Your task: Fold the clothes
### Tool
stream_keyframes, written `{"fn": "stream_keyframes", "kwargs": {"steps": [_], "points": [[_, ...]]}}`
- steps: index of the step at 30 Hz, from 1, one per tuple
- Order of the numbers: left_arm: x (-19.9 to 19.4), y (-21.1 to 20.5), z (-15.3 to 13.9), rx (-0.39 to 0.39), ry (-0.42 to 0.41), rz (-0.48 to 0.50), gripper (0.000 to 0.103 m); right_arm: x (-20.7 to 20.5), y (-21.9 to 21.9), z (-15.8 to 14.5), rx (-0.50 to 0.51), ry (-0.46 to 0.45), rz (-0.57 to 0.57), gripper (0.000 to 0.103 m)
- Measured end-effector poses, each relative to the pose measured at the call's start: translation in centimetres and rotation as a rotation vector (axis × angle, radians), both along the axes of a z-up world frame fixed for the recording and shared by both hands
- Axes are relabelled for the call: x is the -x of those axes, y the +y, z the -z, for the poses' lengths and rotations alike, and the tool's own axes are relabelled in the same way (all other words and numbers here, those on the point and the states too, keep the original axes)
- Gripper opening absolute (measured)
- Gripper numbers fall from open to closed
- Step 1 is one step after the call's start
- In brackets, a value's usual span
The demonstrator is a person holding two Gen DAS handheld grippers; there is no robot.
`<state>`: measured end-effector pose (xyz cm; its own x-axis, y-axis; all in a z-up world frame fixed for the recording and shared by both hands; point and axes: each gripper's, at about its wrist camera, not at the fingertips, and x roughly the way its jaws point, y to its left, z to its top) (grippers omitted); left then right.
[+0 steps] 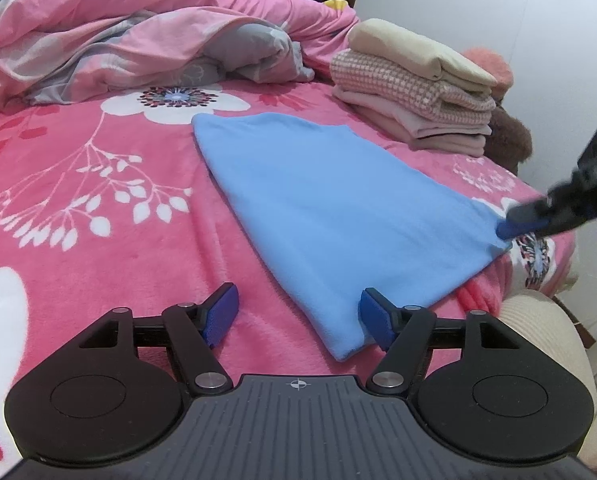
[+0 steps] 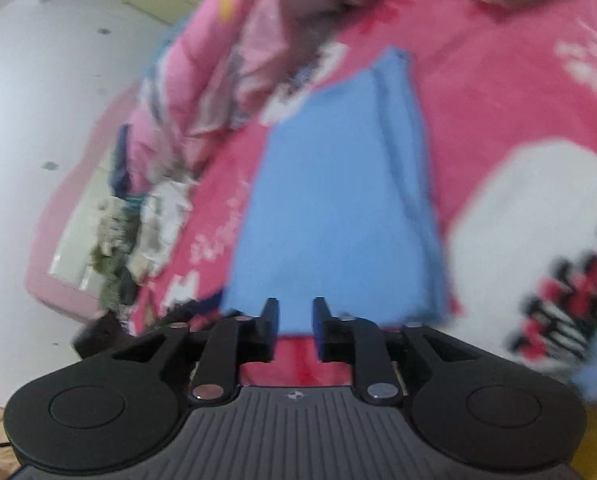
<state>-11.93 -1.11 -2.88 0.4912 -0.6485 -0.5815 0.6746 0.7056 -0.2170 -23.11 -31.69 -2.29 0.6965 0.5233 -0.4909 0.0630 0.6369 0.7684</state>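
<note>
Left wrist view, item one: blue garment, folded into a long panel, lying flat on the pink floral blanket. Long axis runs from the near corner by the left gripper away toward the rumpled duvet. Left gripper: jaws wide, nothing held; near corner of the garment lies between the fingers, hard against the right-hand pad, not pinched. Right gripper: at the garment's right-hand corner, tip at the cloth's edge.

Right wrist view, blurred: right gripper with jaws narrow but parted, nothing gripped between them; blue garment stretches straight ahead, its near edge just beyond the fingertips.

Item two: stack of folded clothes, beyond the garment, well apart.

Judgement: both near corners lie directly ahead of the grippers, one each; the next fold likely carries this near edge along the long axis to the far end.
</note>
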Motion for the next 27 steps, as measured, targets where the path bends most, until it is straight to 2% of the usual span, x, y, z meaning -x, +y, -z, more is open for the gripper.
{"fn": "stream_keyframes", "kwargs": {"steps": [3,5,6,9,11,14,18,22,27], "points": [[0.1,-0.1,-0.1,-0.008,0.003,-0.008,0.069,-1.7,0.6,0.4,-0.029,-0.016,-0.002,0.023],[0.2,-0.2,-0.2,-0.011,0.006,-0.013,0.069,-2.0,0.5,1.6,-0.029,0.014,0.016,0.023],[0.2,-0.2,-0.2,-0.01,0.008,-0.016,0.07,-1.5,0.2,2.2,-0.027,0.043,0.037,0.022],[0.2,0.0,-0.3,0.0,0.017,-0.022,0.07,1.4,-0.8,3.7,-0.135,0.053,0.098,0.02],[0.1,0.1,-0.3,0.005,0.024,-0.028,0.07,3.8,-0.9,3.5,-0.128,0.069,0.152,0.022],[0.2,0.2,-0.6,0.003,0.032,-0.038,0.071,7.0,-1.4,3.3,-0.147,0.05,0.223,0.023],[0.6,0.6,-1.4,-0.002,0.032,-0.068,0.071,8.7,-1.7,2.1,-0.174,-0.04,0.281,0.023],[1.0,1.2,-2.5,-0.002,0.017,-0.097,0.072,7.6,-1.1,1.2,-0.203,-0.109,0.282,0.023],[1.4,1.1,-3.5,-0.006,-0.001,-0.114,0.072,5.9,0.2,0.5,-0.195,-0.128,0.256,0.023]]}}
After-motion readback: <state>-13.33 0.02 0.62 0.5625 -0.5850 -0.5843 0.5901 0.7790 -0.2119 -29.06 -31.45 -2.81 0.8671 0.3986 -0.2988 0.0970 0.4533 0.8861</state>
